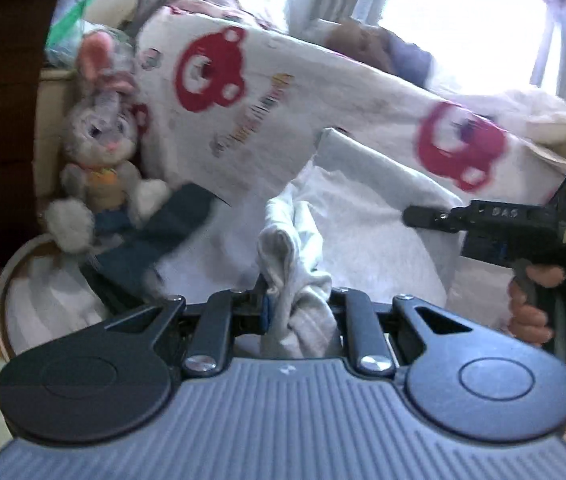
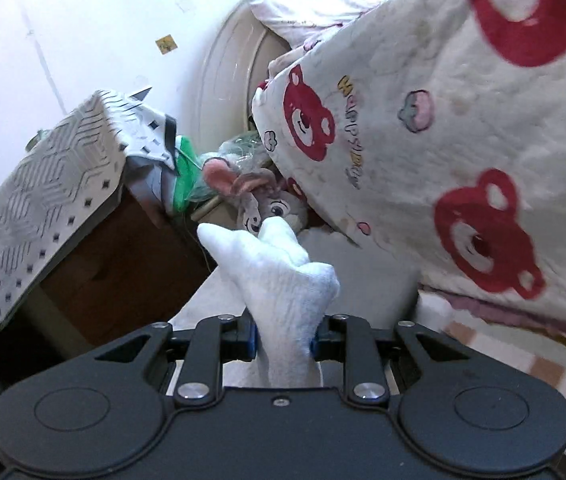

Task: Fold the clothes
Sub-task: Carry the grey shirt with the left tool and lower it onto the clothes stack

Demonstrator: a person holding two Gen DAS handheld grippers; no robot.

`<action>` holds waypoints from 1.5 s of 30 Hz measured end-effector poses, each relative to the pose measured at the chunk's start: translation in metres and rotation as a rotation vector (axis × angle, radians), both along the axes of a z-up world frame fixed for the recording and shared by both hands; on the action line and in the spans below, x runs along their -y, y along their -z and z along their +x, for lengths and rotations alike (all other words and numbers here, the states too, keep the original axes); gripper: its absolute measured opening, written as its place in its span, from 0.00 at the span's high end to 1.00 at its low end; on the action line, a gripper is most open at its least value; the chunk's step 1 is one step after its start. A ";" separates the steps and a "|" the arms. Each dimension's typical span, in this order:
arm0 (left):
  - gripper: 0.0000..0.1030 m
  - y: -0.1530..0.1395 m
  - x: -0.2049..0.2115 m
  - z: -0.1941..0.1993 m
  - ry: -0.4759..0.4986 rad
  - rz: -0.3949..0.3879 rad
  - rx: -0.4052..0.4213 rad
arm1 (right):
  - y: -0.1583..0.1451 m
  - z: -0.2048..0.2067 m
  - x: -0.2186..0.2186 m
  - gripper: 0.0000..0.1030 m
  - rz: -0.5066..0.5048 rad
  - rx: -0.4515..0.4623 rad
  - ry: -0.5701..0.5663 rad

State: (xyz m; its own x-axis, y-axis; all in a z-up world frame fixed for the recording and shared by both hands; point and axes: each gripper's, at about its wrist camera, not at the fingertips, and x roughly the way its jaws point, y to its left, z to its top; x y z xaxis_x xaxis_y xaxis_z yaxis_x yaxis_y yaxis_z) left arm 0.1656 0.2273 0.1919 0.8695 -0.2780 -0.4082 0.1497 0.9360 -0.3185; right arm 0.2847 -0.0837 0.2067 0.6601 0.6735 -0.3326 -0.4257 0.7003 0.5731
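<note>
Between the fingers of your left gripper (image 1: 295, 304), a bunched fold of pale grey-white knit cloth (image 1: 291, 264) stands up, clamped tight by both pads. In your right wrist view, the right gripper (image 2: 283, 340) is likewise clenched on a peaked handful of white fleecy cloth (image 2: 279, 276); whether the two handfuls belong to one garment, the views do not show. The cloth is lifted above a white bed sheet (image 1: 363, 232).

From the left camera, your right hand (image 1: 531, 304) grips the black handle of the other tool at the right edge, its fingers wrapped around it.

Behind the cloth hangs a cream quilt printed with red bear faces (image 2: 463, 140) (blurred in the left view, sharper in the right). To its left sits a grey plush rabbit with pink ears (image 1: 103, 140), with a dark blue piece of fabric (image 1: 155, 236) lying just beside its feet. A dark brown wooden cabinet (image 2: 123, 248) stands further left, draped with a white patterned cover (image 2: 43, 168). A bright window (image 1: 463, 12) fills the upper right of the left view.
</note>
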 end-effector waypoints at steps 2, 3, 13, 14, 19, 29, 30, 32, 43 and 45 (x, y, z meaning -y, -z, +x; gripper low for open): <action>0.85 0.005 -0.001 0.030 -0.039 -0.003 -0.020 | 0.005 0.030 -0.008 0.73 0.030 -0.015 0.017; 0.85 0.012 -0.004 0.045 -0.061 -0.016 -0.045 | 0.010 0.047 -0.014 0.72 0.028 -0.033 0.006; 0.84 0.062 -0.023 0.100 -0.112 0.026 -0.102 | 0.100 0.118 -0.023 0.67 -0.004 -0.057 0.016; 0.84 0.060 -0.019 0.099 -0.103 0.055 -0.096 | 0.098 0.115 -0.025 0.67 -0.015 -0.032 0.020; 0.84 0.050 0.000 0.087 -0.124 0.172 -0.003 | 0.088 0.108 -0.036 0.69 -0.103 0.094 0.041; 0.47 0.064 -0.006 0.094 -0.217 0.203 -0.076 | 0.090 0.127 -0.047 0.26 -0.264 0.075 0.142; 0.47 0.064 -0.006 0.090 -0.228 0.230 -0.066 | 0.091 0.121 -0.043 0.26 -0.248 0.079 0.163; 0.47 0.059 -0.004 0.082 -0.244 0.286 -0.046 | 0.088 0.099 -0.034 0.25 -0.192 0.140 0.230; 0.55 0.013 0.020 0.013 -0.325 0.290 0.284 | 0.097 0.024 -0.020 0.78 0.082 0.217 0.093; 0.57 0.015 0.032 0.021 -0.220 0.277 0.212 | 0.093 0.017 -0.037 0.86 -0.011 0.266 0.011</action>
State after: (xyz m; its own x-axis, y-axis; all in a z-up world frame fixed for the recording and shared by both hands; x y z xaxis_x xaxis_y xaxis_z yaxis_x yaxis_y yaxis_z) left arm 0.1869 0.1955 0.1774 0.9688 0.0192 -0.2472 -0.0283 0.9990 -0.0332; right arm 0.3014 -0.0466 0.1133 0.7327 0.6629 -0.1538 -0.5526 0.7115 0.4340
